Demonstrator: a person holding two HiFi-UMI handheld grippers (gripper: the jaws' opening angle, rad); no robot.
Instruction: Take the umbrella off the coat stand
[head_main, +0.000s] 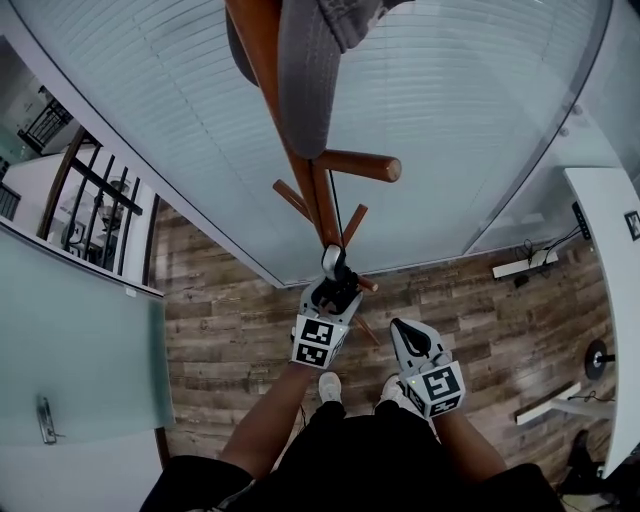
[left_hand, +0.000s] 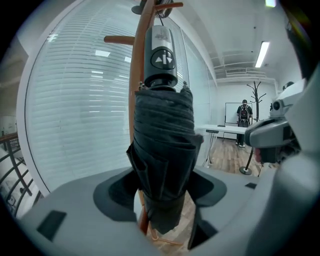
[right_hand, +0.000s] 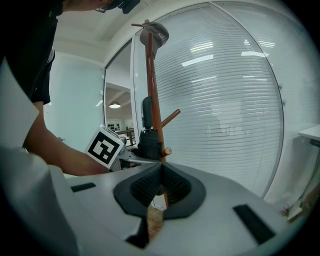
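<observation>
The stand (head_main: 318, 190) rises in front of me against the glass wall, with a cap (head_main: 300, 70) on top. The umbrella (left_hand: 162, 150) hangs folded along the pole, handle up, on a thin cord (head_main: 335, 212) that seems to loop over a peg (head_main: 362, 166).

My left gripper (head_main: 336, 272) is at the umbrella with its jaws spread wide. The folded cloth stands between them, low on the bundle, and fills most of the gap. A sliver of light shows on the left side, so I judge the pads are not pressing yet. My right gripper (head_main: 408, 338) waits just beside the left, clear of the stand, jaws clenched on nothing.

The step in hand is the grasp. To do it well I should close squarely on the cloth alone — the pole runs just behind it and must stay out of the pinch. Then I should lift until the cord slackens and slips off the peg, rather than tug outward.
</observation>
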